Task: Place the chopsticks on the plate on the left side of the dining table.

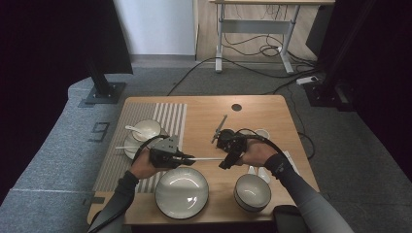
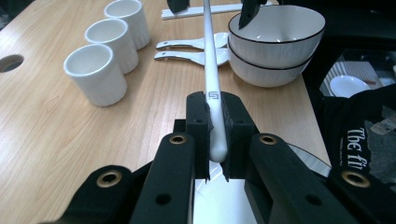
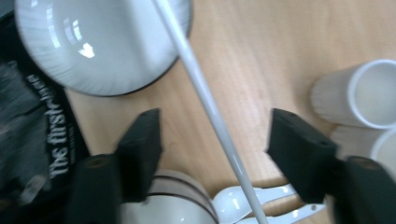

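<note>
Left gripper (image 2: 215,140): jaws clamped on the thick end of a white chopstick (image 2: 211,70), which bears a small square mark just past the jaws. In the high view this gripper (image 1: 187,159) sits at the centre-left of the table (image 1: 262,111), above the near plate, with the chopstick (image 1: 206,158) running level toward the right gripper.

Right gripper (image 3: 215,140): jaws apart, one on each side of the chopstick (image 3: 205,102), neither touching it. In the left gripper view the same two jaw tips hang on either side of the chopstick's far end. In the high view this gripper (image 1: 225,162) is at the table's centre-right, held in the right hand (image 1: 257,153).

Around the chopstick, as seen from the left gripper:
- Two stacked bowls (image 2: 275,42), white with dark rims, just right of the chopstick.
- Two white spoons (image 2: 191,50), side by side, lying under the chopstick and next to the bowls.
- Three white cups (image 2: 100,70) in a row, left of the chopstick, upright.
- A second pair of white sticks (image 2: 205,11), lying flat at the far edge.

Farther out, in the high view:
- Large plate (image 1: 181,191), white with a dark rim, at the near edge, below the left gripper.
- Striped mat (image 1: 170,119) on the left side of the table, bearing a small bowl with a spoon (image 1: 145,129) on a plate.
- Black device (image 1: 289,216) at the near right corner; what it is cannot be told.
</note>
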A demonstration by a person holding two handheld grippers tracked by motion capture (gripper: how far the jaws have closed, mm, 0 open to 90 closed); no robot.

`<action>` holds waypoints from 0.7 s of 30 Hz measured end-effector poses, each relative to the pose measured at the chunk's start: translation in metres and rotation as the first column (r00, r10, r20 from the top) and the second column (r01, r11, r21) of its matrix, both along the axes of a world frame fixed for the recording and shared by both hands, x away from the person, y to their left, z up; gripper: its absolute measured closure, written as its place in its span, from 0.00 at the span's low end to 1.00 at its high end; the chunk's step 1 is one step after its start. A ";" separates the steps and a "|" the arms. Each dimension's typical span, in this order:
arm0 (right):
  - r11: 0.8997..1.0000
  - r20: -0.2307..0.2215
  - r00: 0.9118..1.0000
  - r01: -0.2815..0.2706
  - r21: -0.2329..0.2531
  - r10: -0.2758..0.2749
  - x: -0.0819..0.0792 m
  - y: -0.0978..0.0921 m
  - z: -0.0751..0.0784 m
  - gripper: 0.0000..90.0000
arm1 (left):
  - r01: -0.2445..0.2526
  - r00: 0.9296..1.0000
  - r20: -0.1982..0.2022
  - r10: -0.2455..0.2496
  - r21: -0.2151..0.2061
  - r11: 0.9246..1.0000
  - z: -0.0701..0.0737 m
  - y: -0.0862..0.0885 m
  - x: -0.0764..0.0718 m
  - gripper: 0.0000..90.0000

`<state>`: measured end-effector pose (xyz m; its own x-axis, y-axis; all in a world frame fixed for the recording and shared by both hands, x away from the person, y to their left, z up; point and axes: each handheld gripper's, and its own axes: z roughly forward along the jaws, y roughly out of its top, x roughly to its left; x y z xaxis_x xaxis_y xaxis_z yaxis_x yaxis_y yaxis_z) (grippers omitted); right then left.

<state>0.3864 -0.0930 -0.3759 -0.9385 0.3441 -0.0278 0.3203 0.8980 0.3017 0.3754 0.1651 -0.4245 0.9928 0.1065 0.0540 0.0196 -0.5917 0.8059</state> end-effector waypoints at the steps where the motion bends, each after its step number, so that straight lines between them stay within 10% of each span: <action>1: 1.000 0.000 1.000 0.018 0.007 -0.018 0.000 -0.002 0.000 0.34 | -0.007 1.000 0.000 0.007 -0.004 1.000 0.000 0.002 0.000 0.93; 9: 0.989 0.036 0.992 0.113 0.098 -0.117 0.005 -0.028 0.000 0.24 | -0.083 0.997 0.000 0.083 -0.032 0.996 -0.002 0.020 -0.003 0.93; 21: 0.946 0.092 0.960 0.238 0.221 -0.264 -0.001 -0.073 -0.007 0.18 | -0.186 0.982 0.002 0.186 -0.078 0.979 -0.006 0.048 -0.011 0.93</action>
